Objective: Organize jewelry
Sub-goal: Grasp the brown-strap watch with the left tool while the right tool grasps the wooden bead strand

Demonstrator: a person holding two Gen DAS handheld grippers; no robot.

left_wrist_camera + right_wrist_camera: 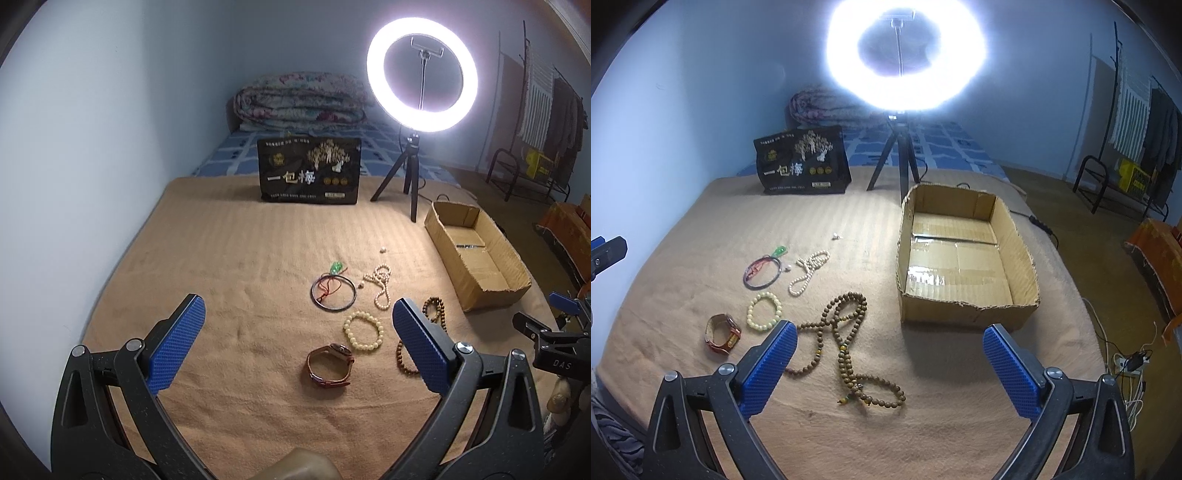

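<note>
Hovering above the near edge of the blanket [236, 240], the left gripper [297, 343] has its blue pads spread wide and grips nothing. Between its fingers, toward the near edge, lies the watch [330, 365], on its side with the brown strap looped. Just beyond it is the pale bracelet [364, 331], apart from the watch. Farther toward the middle of the blanket sits the dark bangle [333, 291] with a red cord across it, and a green pendant [335, 267] at its far side. Beside the bangle, to the right, the white necklace [381, 286] lies in a loose heap. A tiny white piece [383, 250] sits alone beyond that.

The right gripper [889, 363] is likewise spread wide and holds nothing, hanging over the near edge. The brown bead string [846, 332] sprawls between its fingers in long loops, one end passing behind the left pad [768, 369]; whether it touches the pad cannot be told. The box [967, 306], open-topped cardboard, stands near the right edge of the blanket, close to the beads but apart from them, its taped floor bare.

At the far edge a black bag [802, 160] with gold print stands upright, and the ring light [422, 75] on its tripod stands lit beside it. A folded quilt [299, 101] lies beyond, against the wall.
</note>
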